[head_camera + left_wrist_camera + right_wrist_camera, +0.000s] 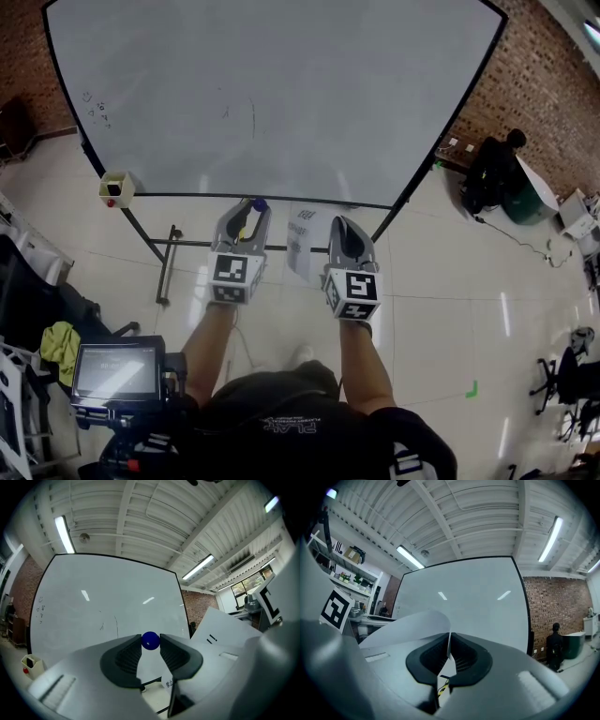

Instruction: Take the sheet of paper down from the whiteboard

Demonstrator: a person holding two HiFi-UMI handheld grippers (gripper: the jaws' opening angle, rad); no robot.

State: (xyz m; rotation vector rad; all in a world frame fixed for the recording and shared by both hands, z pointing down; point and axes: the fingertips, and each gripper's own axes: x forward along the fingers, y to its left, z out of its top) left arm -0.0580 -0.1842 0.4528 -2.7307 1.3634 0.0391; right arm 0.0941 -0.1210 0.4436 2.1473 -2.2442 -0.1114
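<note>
The whiteboard (281,94) stands in front of me, bare apart from a few faint pen marks. My left gripper (255,204) points at its lower edge and is shut on a small blue round magnet (150,640), pinched between the jaw tips. My right gripper (339,223) is shut on the white sheet of paper (302,246), which hangs off the board between the two grippers. In the right gripper view the sheet (408,625) curls up and left from the closed jaws (449,641). In the left gripper view the paper (225,634) shows at right.
A small white box (116,188) hangs at the board's lower left corner. The board's metal stand (167,262) has legs on the tiled floor. A person in black (492,173) is by a table at right. A monitor (114,368) sits at lower left.
</note>
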